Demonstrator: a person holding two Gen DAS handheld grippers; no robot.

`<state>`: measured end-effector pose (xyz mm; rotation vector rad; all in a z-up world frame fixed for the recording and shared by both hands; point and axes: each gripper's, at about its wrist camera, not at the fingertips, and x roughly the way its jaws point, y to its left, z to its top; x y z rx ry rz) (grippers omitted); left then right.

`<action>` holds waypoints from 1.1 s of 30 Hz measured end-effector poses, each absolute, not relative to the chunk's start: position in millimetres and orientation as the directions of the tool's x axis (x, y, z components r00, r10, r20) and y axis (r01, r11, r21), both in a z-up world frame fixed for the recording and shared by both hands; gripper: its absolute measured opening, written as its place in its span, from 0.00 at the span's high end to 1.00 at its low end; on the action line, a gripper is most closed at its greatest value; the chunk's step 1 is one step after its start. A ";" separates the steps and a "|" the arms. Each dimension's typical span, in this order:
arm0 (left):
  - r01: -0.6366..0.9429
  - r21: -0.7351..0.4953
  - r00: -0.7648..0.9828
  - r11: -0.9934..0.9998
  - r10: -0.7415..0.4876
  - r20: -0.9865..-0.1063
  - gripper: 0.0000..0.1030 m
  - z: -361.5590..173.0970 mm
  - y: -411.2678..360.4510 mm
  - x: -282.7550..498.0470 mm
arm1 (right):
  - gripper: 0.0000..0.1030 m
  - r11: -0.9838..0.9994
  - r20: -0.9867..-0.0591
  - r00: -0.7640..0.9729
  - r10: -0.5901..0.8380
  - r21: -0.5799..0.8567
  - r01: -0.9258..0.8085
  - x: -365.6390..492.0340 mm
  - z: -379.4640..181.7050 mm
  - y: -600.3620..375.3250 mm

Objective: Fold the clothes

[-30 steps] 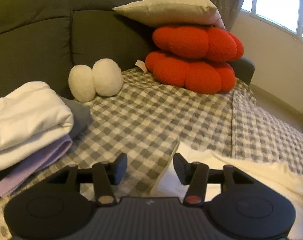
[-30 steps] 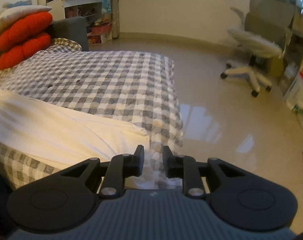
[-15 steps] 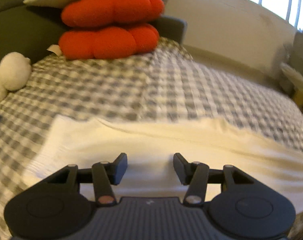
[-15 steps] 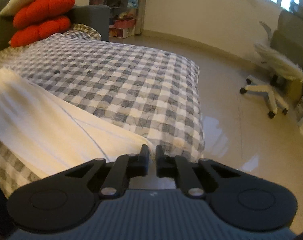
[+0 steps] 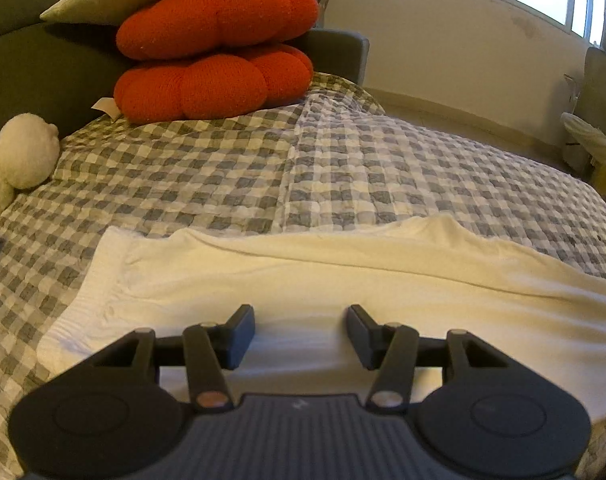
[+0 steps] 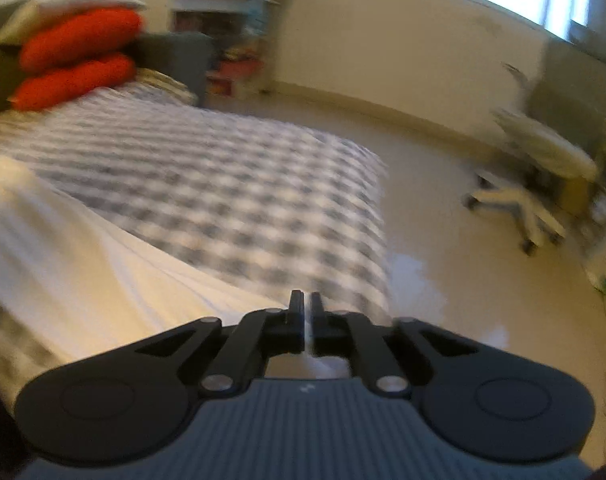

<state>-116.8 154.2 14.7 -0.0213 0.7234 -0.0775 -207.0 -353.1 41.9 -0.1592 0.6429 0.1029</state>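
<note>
Cloth [image 5: 343,280], white and long, is spread flat on the checked blanket [image 5: 303,168], right under and ahead of the left gripper [image 5: 301,330]. Its jaws are held wide apart with nothing pinched. The right gripper [image 6: 307,316] is seen at the cloth's [image 6: 83,248] far end by the blanket's [image 6: 223,184] edge. Its jaws have just been opening a little and are nearly together; whether cloth is pinched cannot be told. Red cushions [image 5: 215,52] are stacked far ahead.

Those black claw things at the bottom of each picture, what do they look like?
Both the left gripper and right gripper are matte black: two blocky fingers on hinged links with silver rivets, two round discs, a ribbed grey body. No cables or sleeves show.
</note>
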 end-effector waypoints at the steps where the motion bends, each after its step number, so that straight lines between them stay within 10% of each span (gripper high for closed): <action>1: 0.065 -0.046 0.748 0.997 -0.079 -0.659 0.49 14.3 154.2 -116.8 | 0.74 0.976 -0.612 0.787 0.077 -0.117 -0.186 -205.3 43.7 -348.4; 9: 0.083 -0.052 0.747 0.995 -0.097 -0.657 0.48 12.6 156.3 -117.4 | 0.74 0.899 -0.712 0.684 0.158 -0.182 -0.397 -189.2 25.7 -316.2; 13: 0.082 -0.060 0.749 0.995 -0.101 -0.655 0.48 12.4 157.5 -117.7 | 0.99 0.884 -0.732 0.667 0.138 -0.212 -0.416 -185.7 28.0 -307.6; 33: 0.082 -0.066 0.765 0.994 -0.106 -0.635 0.48 10.2 159.4 -124.8 | 0.91 0.916 -0.667 0.728 0.161 -0.175 -0.362 -171.8 62.2 -279.8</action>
